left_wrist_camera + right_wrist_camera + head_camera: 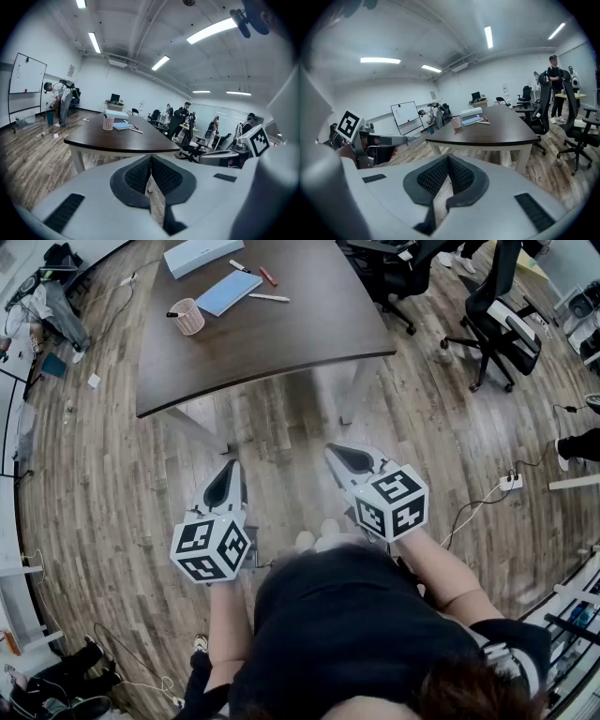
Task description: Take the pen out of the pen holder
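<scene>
An office: long table [309,324], swivel chairs [502,329], wall whiteboard [26,75].

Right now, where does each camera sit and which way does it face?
Head view: on the person's head, facing steeply down at the dark brown wooden table; shows forearms, left hand-held gripper and right hand-held gripper.
Left gripper view: on the left hand-held gripper, looking along its shut jaws at the table; the right one shows at right.
Right gripper view: on the right one, along shut jaws at the table; the left one shows at left.
Shared: all show the pink mesh pen holder.
</scene>
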